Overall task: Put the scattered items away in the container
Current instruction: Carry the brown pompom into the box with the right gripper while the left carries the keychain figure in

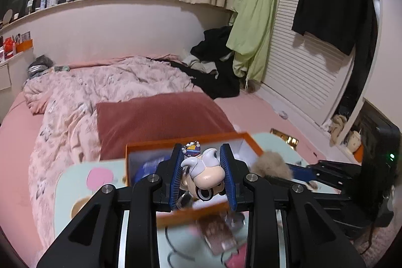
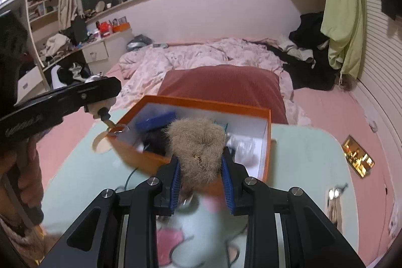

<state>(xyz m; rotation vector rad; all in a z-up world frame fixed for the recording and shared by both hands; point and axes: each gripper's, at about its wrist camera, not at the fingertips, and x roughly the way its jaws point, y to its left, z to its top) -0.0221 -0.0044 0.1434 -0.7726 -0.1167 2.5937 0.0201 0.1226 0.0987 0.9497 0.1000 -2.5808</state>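
Orange box (image 2: 267, 140), open, on the mint desk (image 2: 306, 155) against the bed; contents blurred, partly hidden. Left tool (image 1: 204, 170) clamps a small toy figure (image 1: 204, 172) above the box's near wall. Right tool (image 2: 201, 167) clamps a tan fur pompom (image 2: 197, 150), which masks the box's near rim.

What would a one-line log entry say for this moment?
left gripper: shut on cartoon figurine | right gripper: shut on tan fur pompom | both over orange box | nothing released yet
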